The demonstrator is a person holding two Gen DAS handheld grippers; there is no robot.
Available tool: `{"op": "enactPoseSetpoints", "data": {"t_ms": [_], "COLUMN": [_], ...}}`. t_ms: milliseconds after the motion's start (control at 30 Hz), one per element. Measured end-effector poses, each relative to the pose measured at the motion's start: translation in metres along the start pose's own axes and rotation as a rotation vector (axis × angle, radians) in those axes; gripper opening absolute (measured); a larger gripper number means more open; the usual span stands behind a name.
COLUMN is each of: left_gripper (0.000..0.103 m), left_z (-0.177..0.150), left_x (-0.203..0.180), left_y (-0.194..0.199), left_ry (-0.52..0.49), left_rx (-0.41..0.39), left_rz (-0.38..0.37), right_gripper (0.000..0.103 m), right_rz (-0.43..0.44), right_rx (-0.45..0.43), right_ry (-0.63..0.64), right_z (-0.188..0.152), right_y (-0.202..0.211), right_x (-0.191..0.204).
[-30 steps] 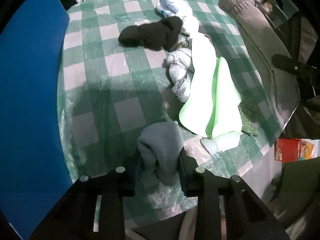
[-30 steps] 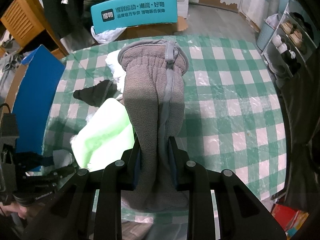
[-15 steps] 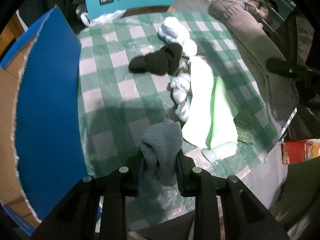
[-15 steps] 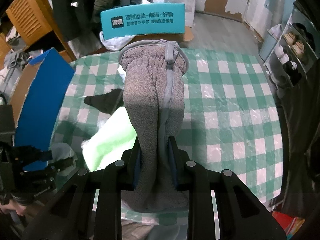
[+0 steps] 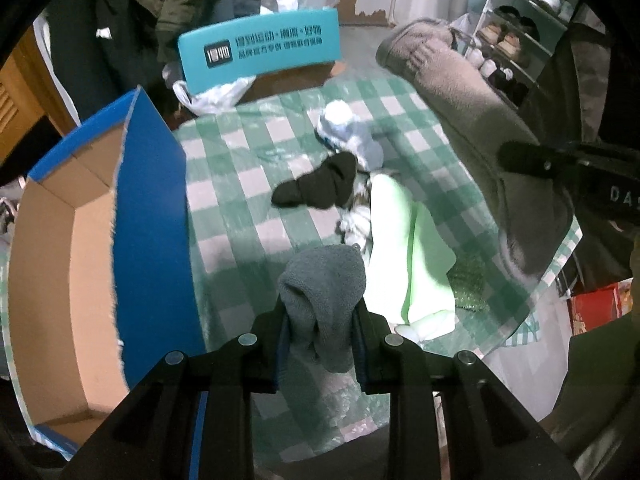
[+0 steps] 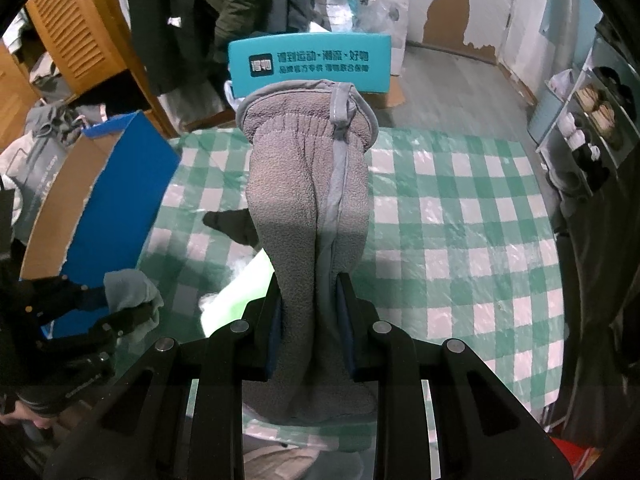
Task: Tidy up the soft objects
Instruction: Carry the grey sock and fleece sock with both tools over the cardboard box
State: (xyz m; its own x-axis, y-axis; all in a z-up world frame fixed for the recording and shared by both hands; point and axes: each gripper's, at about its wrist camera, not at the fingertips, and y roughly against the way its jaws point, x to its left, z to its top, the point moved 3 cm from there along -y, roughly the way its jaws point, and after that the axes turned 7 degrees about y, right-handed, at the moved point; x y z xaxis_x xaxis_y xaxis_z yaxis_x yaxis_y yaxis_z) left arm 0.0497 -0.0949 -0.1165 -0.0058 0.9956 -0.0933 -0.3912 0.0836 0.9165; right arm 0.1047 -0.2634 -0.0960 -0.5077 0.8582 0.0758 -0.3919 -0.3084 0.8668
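Both claws hold cloth above the bench (image 6: pixel 460 216).
Left claw (image 5: pixel 322 334) pinches a grey sock (image 5: pixel 324 280); right claw (image 6: pixel 309 326) pinches what looks like a fleece glove (image 6: pixel 304 184).

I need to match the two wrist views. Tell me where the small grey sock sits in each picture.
Left wrist view: the small grey sock is at lower centre, pinched in the left gripper.
Right wrist view: it is at the lower left, in front of the blue cardboard box, with the left gripper shut on it.
Shared landmark: the teal sign beyond the table's far edge.
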Motion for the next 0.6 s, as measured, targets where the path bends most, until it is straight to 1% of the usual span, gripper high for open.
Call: {"op": "enactPoseSetpoints", "data": {"t_ms": [233,600], "left_gripper": [0.026,0.026], "left_z": [0.008,0.018], "left_x": [0.010,0.039], "left_y": [0.016,0.039], "left_ry": [0.016,0.063], "left_rx": [-0.035,-0.090], "left_rz": [-0.006,0.008], "right_gripper": [0.023,0.023], "right_rz": [0.017,0.047], "right_rx": [-0.019,-0.042], "right_ry": [0.017,0.064], "right_z": [0.008,0.024], "right_y": [0.006,0.012], "right_x": [0.013,0.040]}}
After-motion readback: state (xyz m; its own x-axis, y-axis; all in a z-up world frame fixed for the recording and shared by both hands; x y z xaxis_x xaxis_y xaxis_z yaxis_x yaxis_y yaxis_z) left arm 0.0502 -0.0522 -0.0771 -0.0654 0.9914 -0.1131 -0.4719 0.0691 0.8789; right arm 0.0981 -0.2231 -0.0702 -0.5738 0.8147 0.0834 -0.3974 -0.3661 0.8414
